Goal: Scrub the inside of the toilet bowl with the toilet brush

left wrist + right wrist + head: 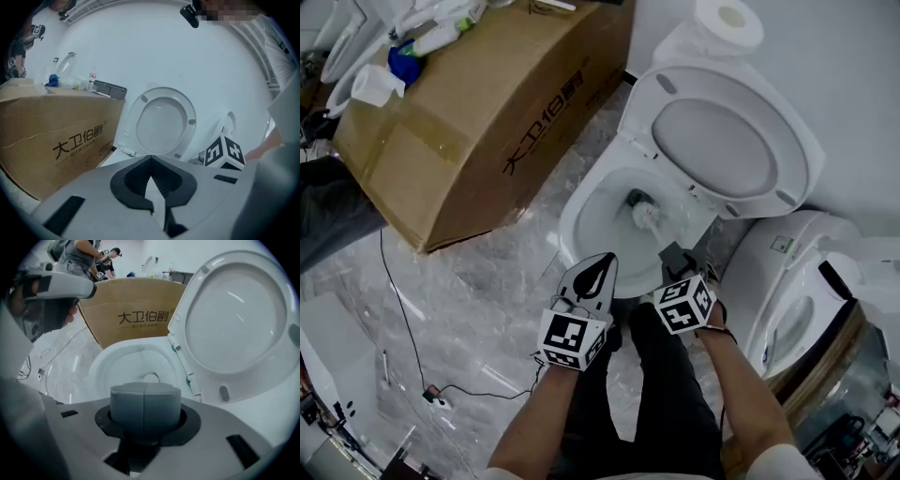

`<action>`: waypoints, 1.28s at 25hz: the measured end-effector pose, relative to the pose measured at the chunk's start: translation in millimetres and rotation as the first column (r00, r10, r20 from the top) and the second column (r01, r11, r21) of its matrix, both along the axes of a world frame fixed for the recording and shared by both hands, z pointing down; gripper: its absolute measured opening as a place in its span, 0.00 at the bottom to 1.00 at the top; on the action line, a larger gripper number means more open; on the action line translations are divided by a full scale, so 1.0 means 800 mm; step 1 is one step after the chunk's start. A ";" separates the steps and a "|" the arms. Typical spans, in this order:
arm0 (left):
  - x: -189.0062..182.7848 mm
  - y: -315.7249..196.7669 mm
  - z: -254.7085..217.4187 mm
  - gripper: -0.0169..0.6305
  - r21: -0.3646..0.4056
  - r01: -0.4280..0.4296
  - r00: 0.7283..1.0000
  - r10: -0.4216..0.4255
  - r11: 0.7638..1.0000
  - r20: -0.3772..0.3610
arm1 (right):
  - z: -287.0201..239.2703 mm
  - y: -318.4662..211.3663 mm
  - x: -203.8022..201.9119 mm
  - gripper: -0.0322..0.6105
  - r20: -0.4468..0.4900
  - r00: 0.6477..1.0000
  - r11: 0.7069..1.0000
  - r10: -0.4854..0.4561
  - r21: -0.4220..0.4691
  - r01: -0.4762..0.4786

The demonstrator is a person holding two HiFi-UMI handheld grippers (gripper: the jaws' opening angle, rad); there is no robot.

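In the head view, closest to me, my left hand-held gripper [598,272] is pinched closed on nothing. My right hand-held gripper [678,262] clamps the toilet brush [647,217], whose bristles sit low in the toilet bowl [577,214]. The left gripper view confirms the jaws are together and empty. In the right gripper view the brush's grey handle end fills my jaws. I judge scrubbing is barely under way, with the walls and rim still left. A cardboard box [487,103] crowds the bowl's left and a second toilet [797,291] its right.
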State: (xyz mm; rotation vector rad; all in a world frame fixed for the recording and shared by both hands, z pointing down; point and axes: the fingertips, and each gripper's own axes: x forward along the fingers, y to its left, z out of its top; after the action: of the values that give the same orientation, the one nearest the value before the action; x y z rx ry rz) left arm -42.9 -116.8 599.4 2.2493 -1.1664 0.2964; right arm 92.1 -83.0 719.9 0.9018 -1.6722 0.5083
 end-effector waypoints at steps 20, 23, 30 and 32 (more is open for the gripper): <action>0.058 0.073 -0.318 0.04 0.068 -0.150 0.988 0.153 0.986 -0.033 | -0.404 0.055 0.042 0.29 0.371 0.928 0.986 0.026 0.145 -0.086; 0.077 0.092 -0.361 0.04 0.107 -0.189 0.980 0.194 0.976 -0.040 | -0.455 0.058 0.058 0.29 0.412 0.911 0.975 0.014 0.197 -0.104; 0.083 0.112 -0.451 0.04 0.154 -0.176 0.983 0.182 0.972 -0.030 | -0.557 0.084 0.073 0.29 0.456 0.890 0.953 -0.026 0.279 -0.116; 0.088 0.114 -0.476 0.04 0.176 -0.169 0.984 0.177 0.970 -0.029 | -0.582 0.091 0.075 0.29 0.474 0.880 0.949 -0.035 0.293 -0.120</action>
State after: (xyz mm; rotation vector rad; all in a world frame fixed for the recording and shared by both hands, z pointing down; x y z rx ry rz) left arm 27.7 -25.7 218.9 2.5026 -1.0082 0.2194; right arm 152.5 -9.9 254.0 1.1095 -2.2325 0.5299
